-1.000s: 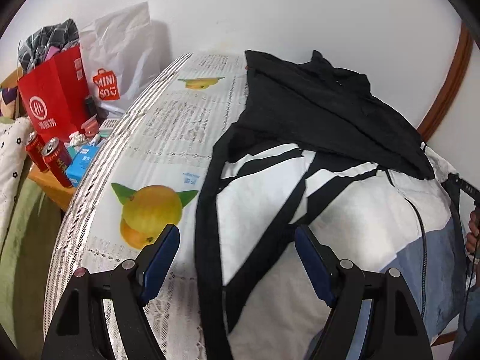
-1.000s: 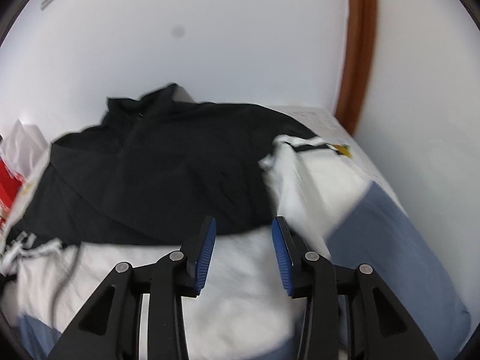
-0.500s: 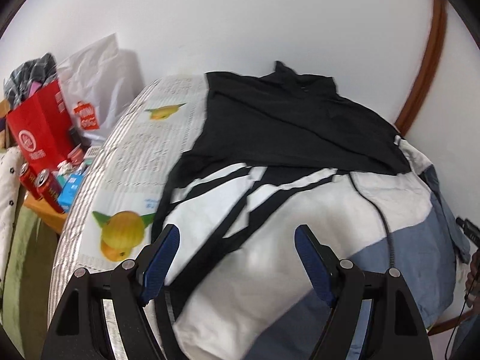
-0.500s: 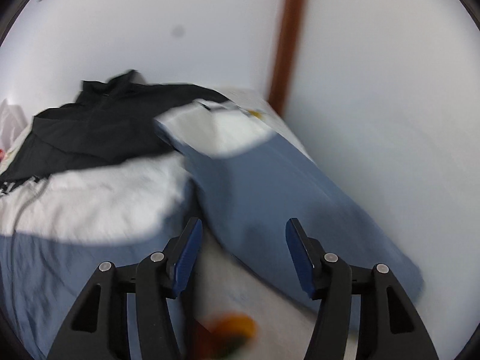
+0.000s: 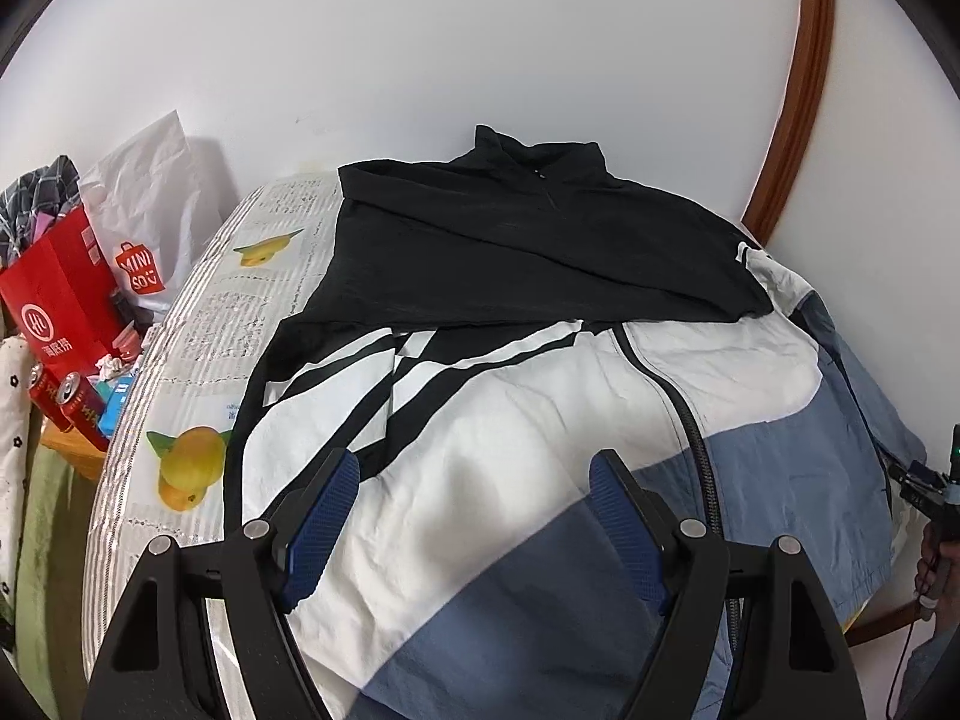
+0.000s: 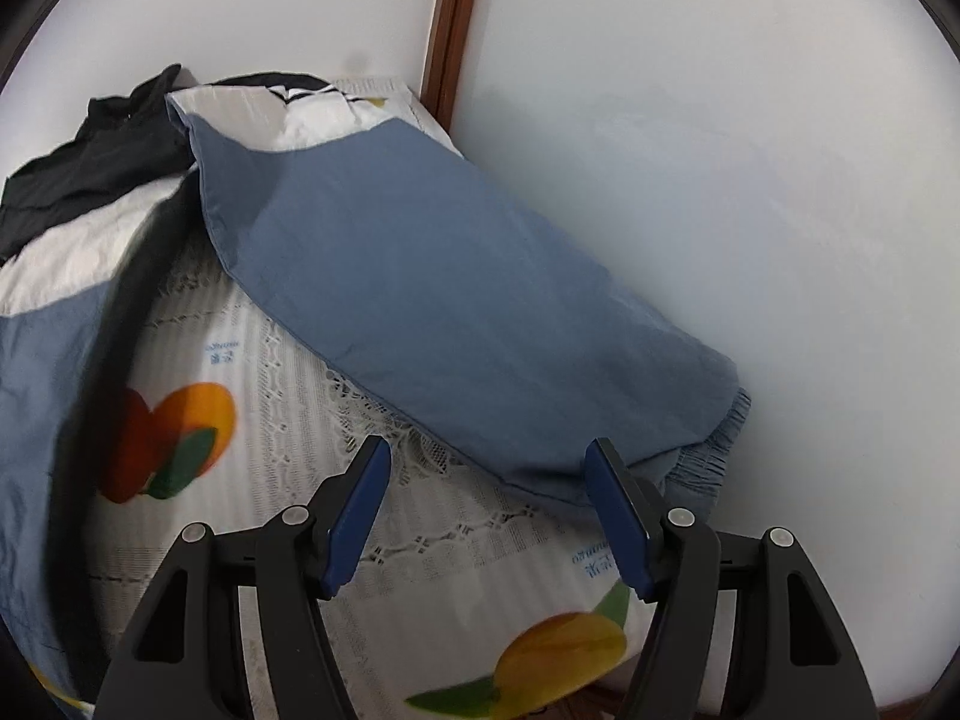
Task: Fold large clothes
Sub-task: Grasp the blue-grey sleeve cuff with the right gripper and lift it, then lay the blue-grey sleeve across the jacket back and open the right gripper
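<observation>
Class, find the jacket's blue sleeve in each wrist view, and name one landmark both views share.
Left wrist view: blue sleeve at the far right edge, mostly hidden.
Right wrist view: centre, running diagonally, its cuff by the right jaw.
Shared landmark: brown wooden trim on the wall.

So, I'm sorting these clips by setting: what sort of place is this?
Most likely a lived-in room at home. A black, white and blue jacket lies on a fruit-print tablecloth, with a red paper shopping bag and red drink cans crowded beside it.
</observation>
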### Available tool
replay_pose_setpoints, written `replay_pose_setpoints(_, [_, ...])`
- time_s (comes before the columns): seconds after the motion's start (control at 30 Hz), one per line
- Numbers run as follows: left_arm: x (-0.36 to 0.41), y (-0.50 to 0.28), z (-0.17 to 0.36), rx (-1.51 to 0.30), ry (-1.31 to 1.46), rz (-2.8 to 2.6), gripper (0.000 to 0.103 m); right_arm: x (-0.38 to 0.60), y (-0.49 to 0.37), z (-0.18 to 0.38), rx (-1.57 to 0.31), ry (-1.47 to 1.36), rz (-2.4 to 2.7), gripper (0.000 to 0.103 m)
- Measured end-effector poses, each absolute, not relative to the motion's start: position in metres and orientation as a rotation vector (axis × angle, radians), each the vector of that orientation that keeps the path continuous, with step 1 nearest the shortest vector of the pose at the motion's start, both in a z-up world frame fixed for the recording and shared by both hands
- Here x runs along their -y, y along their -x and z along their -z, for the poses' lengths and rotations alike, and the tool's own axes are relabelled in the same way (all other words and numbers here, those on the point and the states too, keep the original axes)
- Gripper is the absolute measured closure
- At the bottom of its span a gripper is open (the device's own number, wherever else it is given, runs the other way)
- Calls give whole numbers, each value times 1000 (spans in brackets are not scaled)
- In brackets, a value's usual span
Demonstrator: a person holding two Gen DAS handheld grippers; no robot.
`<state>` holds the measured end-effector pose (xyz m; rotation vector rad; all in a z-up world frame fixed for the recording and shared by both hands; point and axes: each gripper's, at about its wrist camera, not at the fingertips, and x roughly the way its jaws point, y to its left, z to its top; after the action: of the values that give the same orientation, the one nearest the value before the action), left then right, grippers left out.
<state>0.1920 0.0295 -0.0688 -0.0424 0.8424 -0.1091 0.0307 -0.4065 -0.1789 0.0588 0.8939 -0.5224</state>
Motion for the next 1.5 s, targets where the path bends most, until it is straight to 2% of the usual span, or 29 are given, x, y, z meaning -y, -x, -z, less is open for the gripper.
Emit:
replay_pose_setpoints(0.13, [-28,-186,66,-839,32,99,25,415,-34,179,-879,-90,530,39])
replay_pose_setpoints(0.2, [-29,-185,65,-838,33,100,25,418,-36,179,-874,-109,538,53])
replay_pose_setpoints(0.27, [-31,-184,65,-834,29,96,25,418,-40,178,-883,-122,523,87])
replay_pose_setpoints(0.37, [-36,-183,64,-829,25,85,25,408,-45,169,-873,-57,525,98])
replay_pose_setpoints(0.67, [-65,-182,71,-808,43,35,25,377,-55,85,-691,15,555,100])
replay_pose_setpoints(1.03, [-122,-197,94,-865,97,-48,25,272,-144,-6,-496,125,387,101])
replay_pose_setpoints(1.23, [-145,-214,114,-914,146,-73,25,192,-213,-14,-462,158,208,101])
replay_pose_setpoints(1.5, [-156,-229,132,-950,193,-56,25,81,-294,18,-493,193,-52,101])
